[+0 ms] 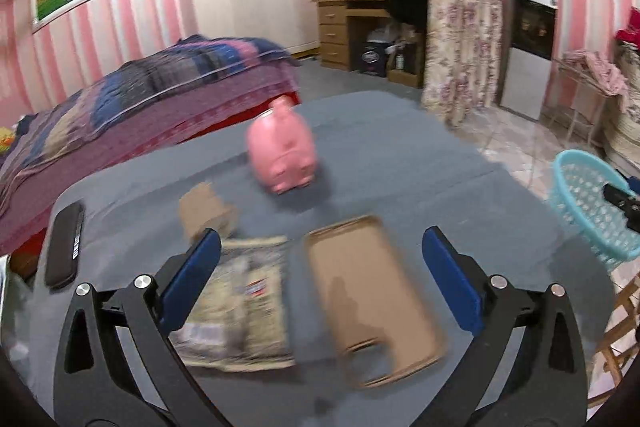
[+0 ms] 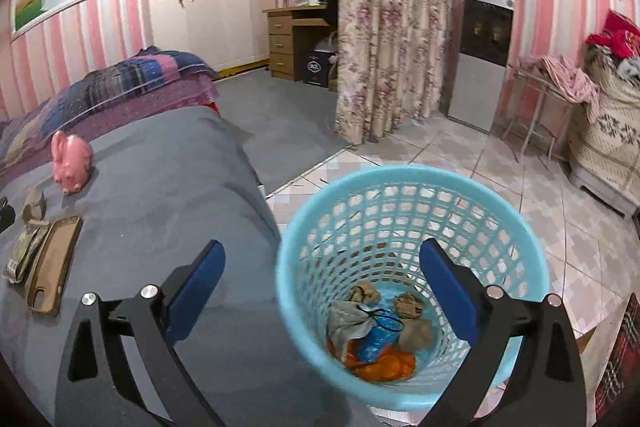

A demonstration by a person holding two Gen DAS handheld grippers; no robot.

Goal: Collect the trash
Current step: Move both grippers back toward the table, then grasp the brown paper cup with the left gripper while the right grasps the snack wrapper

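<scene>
My left gripper (image 1: pixel 320 247) is open and empty above the grey table (image 1: pixel 400 155). Under it lie a flat printed wrapper (image 1: pixel 244 299) and a brown phone case (image 1: pixel 372 295). A crumpled brown paper scrap (image 1: pixel 206 213) lies just beyond the left finger. My right gripper (image 2: pixel 320 259) is open and empty above the rim of a turquoise mesh basket (image 2: pixel 408 187) standing on the floor beside the table. Several crumpled scraps, blue and orange wrappers (image 2: pixel 376 343) lie in the basket. The wrapper (image 2: pixel 24 255), case (image 2: pixel 54 263) and scrap (image 2: pixel 34 207) also show at the far left of the right wrist view.
A pink piggy bank (image 1: pixel 284 151) stands mid-table. A black remote-like object (image 1: pixel 64 251) lies at the table's left edge. The basket (image 1: pixel 592 203) is off the table's right edge. A bed (image 1: pixel 140 91), a desk (image 1: pixel 348 27) and a floral curtain (image 1: pixel 460 39) stand behind.
</scene>
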